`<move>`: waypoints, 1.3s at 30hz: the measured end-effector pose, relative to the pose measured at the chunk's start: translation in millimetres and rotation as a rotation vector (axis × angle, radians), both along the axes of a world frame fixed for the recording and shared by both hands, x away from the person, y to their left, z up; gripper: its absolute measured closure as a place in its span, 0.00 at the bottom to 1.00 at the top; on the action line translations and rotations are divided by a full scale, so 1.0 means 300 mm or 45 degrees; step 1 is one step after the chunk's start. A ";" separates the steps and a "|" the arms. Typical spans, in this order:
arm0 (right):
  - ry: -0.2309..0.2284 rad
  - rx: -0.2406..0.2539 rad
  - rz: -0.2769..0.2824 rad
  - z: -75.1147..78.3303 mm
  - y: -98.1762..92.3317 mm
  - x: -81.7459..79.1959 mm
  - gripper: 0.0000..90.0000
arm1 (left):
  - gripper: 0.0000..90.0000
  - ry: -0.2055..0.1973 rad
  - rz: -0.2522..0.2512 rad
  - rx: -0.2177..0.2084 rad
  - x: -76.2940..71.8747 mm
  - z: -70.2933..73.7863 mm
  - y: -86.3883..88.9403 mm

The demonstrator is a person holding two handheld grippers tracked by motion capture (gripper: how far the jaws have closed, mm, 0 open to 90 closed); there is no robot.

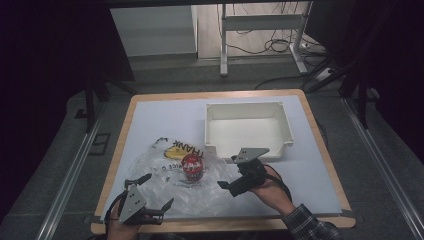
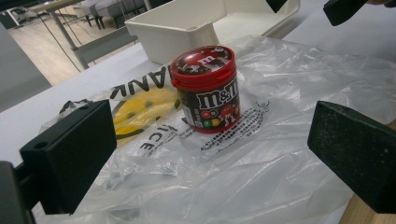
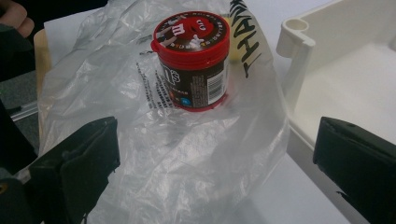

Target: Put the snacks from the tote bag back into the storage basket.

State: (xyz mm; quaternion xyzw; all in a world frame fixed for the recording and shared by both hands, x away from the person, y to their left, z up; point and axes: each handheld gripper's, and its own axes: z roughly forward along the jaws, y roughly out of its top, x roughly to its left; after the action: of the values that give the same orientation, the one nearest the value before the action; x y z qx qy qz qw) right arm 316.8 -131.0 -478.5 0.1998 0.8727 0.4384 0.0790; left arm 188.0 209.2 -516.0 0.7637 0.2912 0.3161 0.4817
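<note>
A small candy jar (image 1: 192, 167) with a red lid is seen upright on a thin plastic bag (image 1: 165, 175), at about 7 o'clock from the white bin (image 1: 247, 129) on the counter (image 1: 310, 165). It is probably light, hard and smooth, so it is best gripped around its sides below the lid. Both the left hand-held gripper (image 1: 159, 190) and the right hand-held gripper (image 1: 229, 172) are held wide apart, with nothing in them. The slippery bag may be caught too.
</note>
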 end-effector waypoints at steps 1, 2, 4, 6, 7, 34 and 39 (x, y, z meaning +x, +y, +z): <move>0.000 0.000 0.000 0.000 0.000 0.000 0.01 | 0.01 0.000 0.000 0.000 0.000 0.000 0.000; 0.004 -0.003 0.002 0.000 0.004 0.002 0.01 | 0.01 0.000 0.000 0.001 0.000 0.000 0.000; 0.010 -0.009 0.006 0.000 0.013 0.006 0.01 | 0.01 -0.001 0.000 0.002 0.000 0.000 0.000; 0.018 -0.023 0.013 -0.001 0.026 0.011 0.01 | 0.01 0.000 0.000 0.003 0.000 0.000 0.000; 0.018 -0.023 0.013 -0.001 0.026 0.011 0.01 | 0.01 0.000 0.000 0.002 0.000 0.000 0.000; 0.060 -0.202 0.036 -0.018 0.166 0.034 0.02 | 0.01 0.000 0.000 0.004 0.000 0.000 0.000; 0.077 -0.232 0.028 -0.012 0.202 0.039 0.04 | 0.01 0.000 0.000 0.004 -0.001 0.000 0.000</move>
State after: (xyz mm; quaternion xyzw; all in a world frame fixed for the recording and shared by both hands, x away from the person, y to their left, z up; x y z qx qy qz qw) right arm 328.4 -70.5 -482.1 0.1954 0.9132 0.3516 0.0657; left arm 187.7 209.2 -516.1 0.7645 0.2905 0.3166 0.4805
